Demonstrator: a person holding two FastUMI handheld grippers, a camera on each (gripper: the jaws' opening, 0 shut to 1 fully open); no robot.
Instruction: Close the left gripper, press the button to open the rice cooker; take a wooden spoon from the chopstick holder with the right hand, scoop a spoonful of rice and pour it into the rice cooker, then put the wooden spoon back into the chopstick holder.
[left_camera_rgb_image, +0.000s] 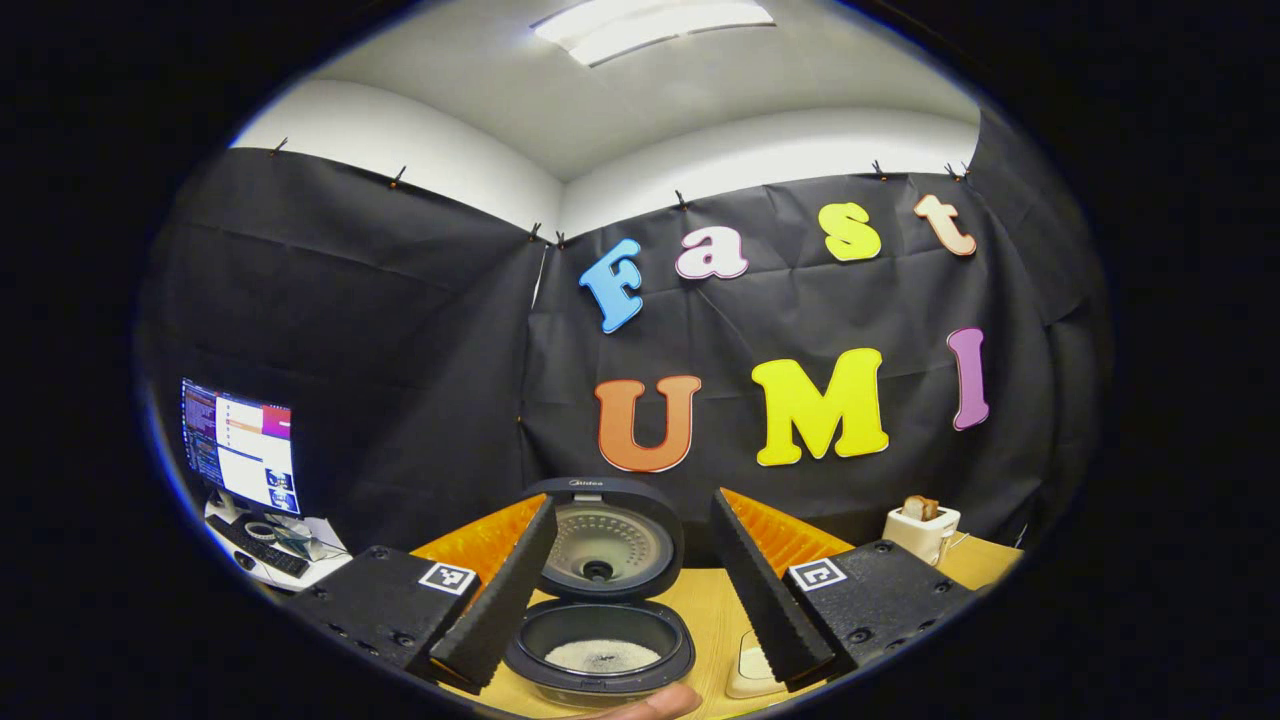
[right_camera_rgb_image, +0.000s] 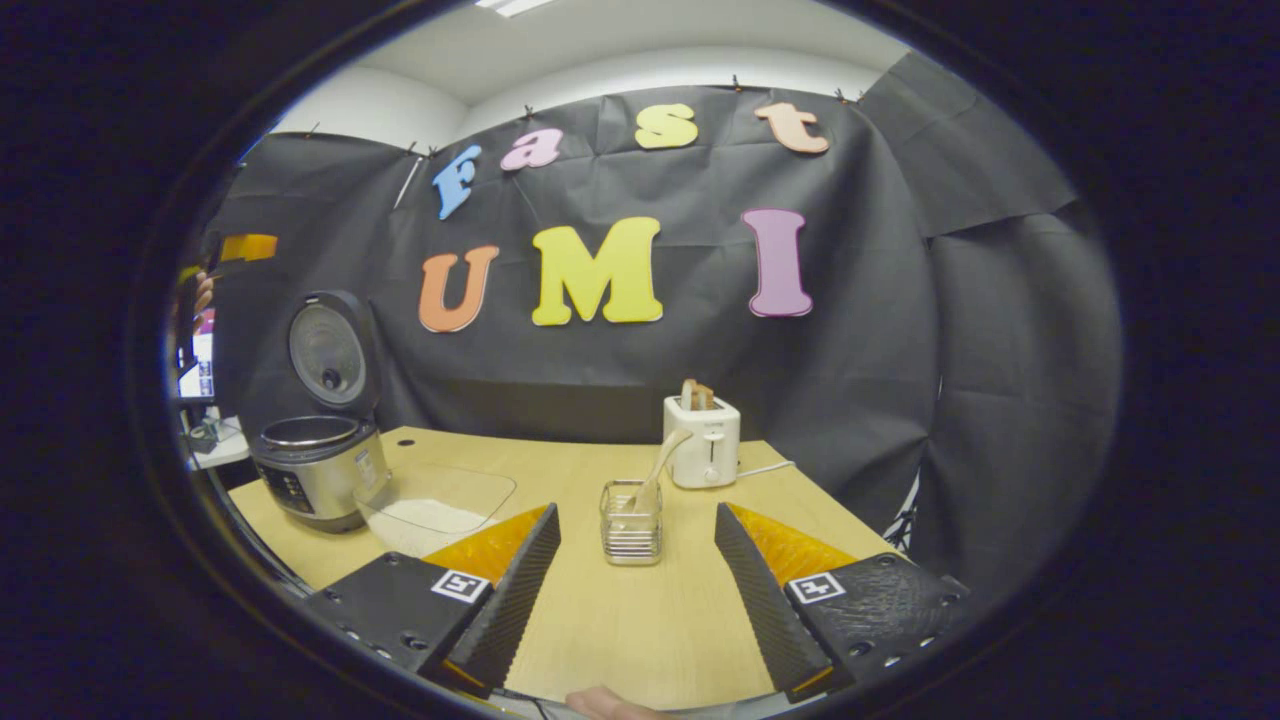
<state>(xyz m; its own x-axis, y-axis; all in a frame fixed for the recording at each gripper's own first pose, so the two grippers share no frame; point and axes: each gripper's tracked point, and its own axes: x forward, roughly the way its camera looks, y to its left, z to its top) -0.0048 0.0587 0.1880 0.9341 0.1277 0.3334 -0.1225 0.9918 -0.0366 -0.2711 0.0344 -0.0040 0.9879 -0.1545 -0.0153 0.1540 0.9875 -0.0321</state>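
With the right gripper (right_camera_rgb_image: 637, 590) spread wide at lower centre, the light, stiff wooden spoon (right_camera_rgb_image: 655, 478) leaning in the chopstick holder (right_camera_rgb_image: 631, 525) looks easiest pinched high on its handle.

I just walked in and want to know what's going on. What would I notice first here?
The rice cooker at the table's left end, its lid standing wide open and some rice lying in the pot. Mid-table, a wooden spoon leans in the clear chopstick holder, with a white toaster holding bread just behind. A clear container of rice sits beside the cooker.
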